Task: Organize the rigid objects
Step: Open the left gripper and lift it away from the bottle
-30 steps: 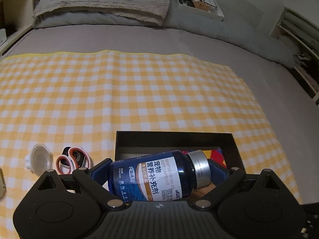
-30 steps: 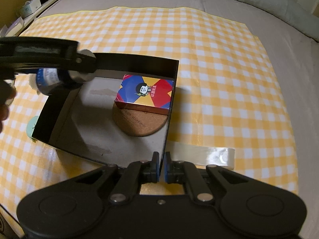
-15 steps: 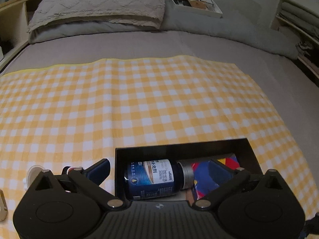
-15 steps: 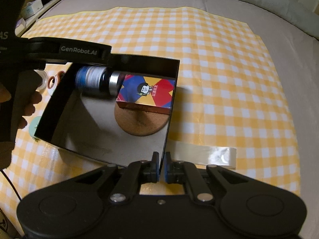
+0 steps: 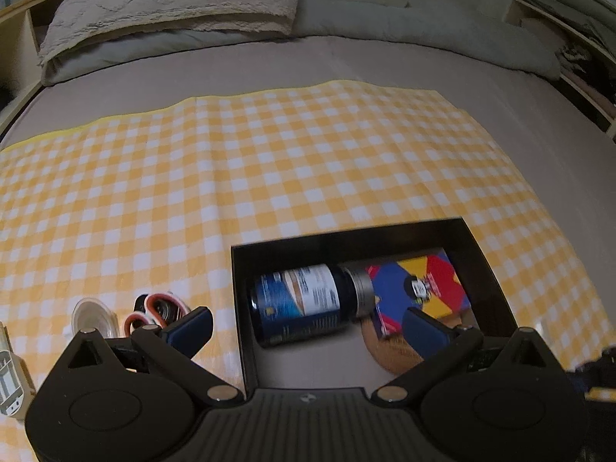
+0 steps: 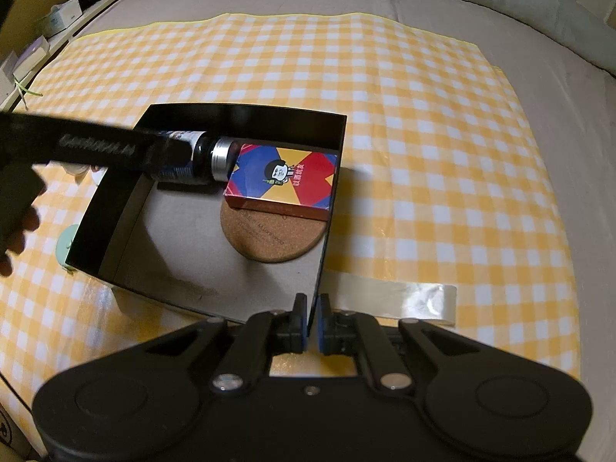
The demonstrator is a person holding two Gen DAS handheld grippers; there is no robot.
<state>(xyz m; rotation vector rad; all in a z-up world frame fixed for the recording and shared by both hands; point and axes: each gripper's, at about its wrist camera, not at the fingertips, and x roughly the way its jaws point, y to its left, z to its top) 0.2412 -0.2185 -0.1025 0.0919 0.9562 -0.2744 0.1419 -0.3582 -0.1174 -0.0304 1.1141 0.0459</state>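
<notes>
A black open box (image 5: 485, 254) (image 6: 331, 192) sits on the yellow checked cloth. Inside lie a dark blue supplement bottle (image 5: 304, 304) (image 6: 200, 154) on its side, a colourful card box (image 5: 419, 288) (image 6: 285, 177) and a cork coaster (image 6: 269, 235) (image 5: 392, 350). My left gripper (image 5: 308, 327) is open and empty above the box's near-left part, with the bottle lying free between and beyond its fingers. My right gripper (image 6: 313, 319) is shut on the box's near right wall, pinching its top edge.
Left of the box lie a clear plastic lid (image 5: 92, 315), small orange-handled scissors (image 5: 154, 308) and a white object (image 5: 11, 381). A tape roll (image 6: 408, 300) lies right of the box. A mint object (image 6: 67, 238) is by its left wall. Pillows and shelves stand beyond.
My left gripper opened and let the bottle go into the box, then drew back and up. The bottle now lies against the card box. My right gripper kept its hold.
</notes>
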